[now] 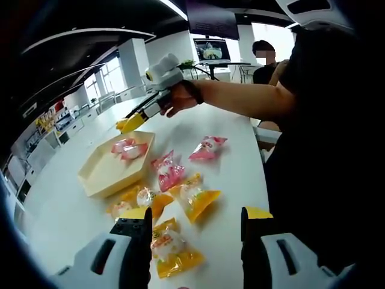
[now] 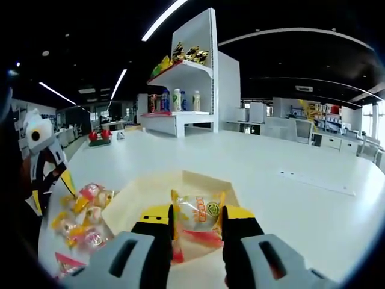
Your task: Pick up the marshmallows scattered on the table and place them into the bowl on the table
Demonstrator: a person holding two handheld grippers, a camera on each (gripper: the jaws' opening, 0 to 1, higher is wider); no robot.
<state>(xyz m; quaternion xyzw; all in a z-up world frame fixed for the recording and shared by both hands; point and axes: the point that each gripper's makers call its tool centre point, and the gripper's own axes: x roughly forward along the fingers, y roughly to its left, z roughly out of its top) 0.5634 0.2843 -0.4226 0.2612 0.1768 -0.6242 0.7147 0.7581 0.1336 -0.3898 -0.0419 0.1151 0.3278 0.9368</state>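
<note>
Our right tool (image 2: 197, 226) pinching orange-wrapped marshmallow (image 2: 198, 218) above tan bowl (image 2: 144, 198), two pink ones (image 1: 129, 148) inside; our left tool (image 1: 195, 226) spread over packets (image 1: 180, 192) scattered on white surface (image 1: 234, 174)

The left gripper (image 1: 195, 226) is hovering with jaws apart above yellow marshmallow packets (image 1: 171, 247), while ahead the right gripper (image 1: 129, 123) is reaching over the bowl (image 1: 99, 174) holding pink packets (image 1: 129, 149).
</note>
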